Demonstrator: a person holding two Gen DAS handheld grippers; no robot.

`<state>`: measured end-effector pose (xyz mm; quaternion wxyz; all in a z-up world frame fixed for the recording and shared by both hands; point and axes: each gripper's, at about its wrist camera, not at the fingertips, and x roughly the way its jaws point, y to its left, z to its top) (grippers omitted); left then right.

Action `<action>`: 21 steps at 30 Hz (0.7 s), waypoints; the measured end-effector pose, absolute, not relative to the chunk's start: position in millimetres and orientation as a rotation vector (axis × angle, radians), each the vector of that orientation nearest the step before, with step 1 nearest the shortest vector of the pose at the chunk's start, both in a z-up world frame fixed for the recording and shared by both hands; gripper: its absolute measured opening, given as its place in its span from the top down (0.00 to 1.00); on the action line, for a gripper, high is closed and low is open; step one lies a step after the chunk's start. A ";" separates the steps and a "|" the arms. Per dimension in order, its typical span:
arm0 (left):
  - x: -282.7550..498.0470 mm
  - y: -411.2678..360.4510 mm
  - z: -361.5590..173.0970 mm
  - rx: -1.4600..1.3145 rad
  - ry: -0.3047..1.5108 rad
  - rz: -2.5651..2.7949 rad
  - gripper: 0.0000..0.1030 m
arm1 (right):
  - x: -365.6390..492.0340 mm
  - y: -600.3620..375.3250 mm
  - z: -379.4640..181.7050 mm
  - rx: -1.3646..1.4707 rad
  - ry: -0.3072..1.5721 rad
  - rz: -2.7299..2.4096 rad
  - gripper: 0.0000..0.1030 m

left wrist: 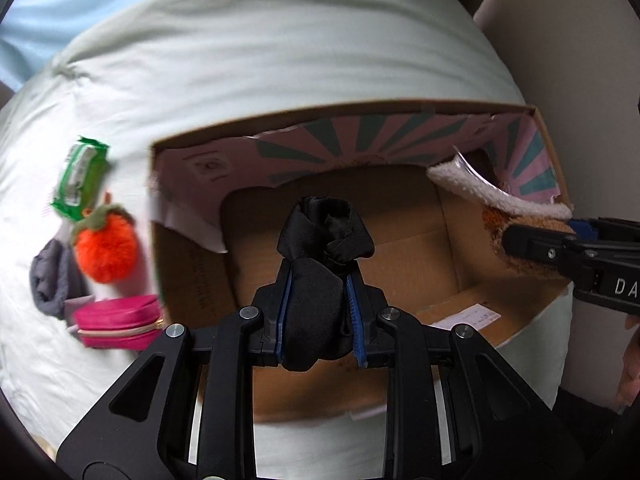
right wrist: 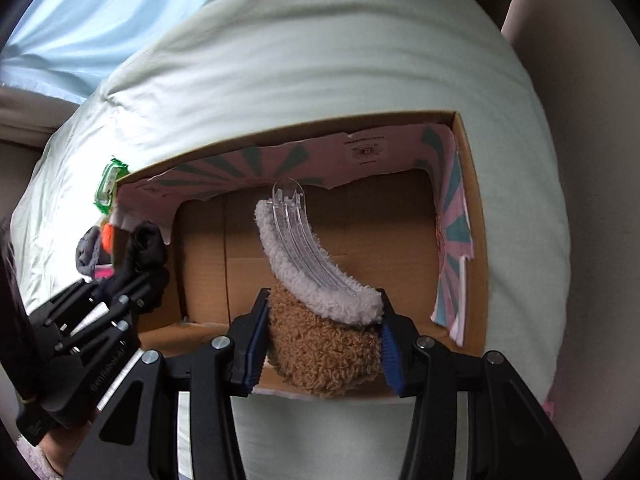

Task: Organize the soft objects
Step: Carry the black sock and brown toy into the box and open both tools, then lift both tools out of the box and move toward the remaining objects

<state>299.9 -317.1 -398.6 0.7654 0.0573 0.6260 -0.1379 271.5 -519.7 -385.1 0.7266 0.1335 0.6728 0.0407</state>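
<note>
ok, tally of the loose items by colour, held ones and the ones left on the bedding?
Black: 1, black fabric bundle, in left gripper
Brown/white: 1, plush slipper, in right gripper
Green: 1, packet
Orange: 1, pom-pom
Grey: 1, cloth
Pink: 1, pouch
Total: 6

the left gripper was clamped, its blue-padded fingers pinched close together; the right gripper was closed wider, fingers splayed; each reached forward, the left sitting at the right one's left side

Black cloth bundle, brown-and-white plush, possibly orange pompom
</note>
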 end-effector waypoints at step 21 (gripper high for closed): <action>318.6 -337.9 -407.8 0.202 1.359 -0.332 0.00 | 288.5 -532.3 -396.4 0.385 1.430 0.062 0.00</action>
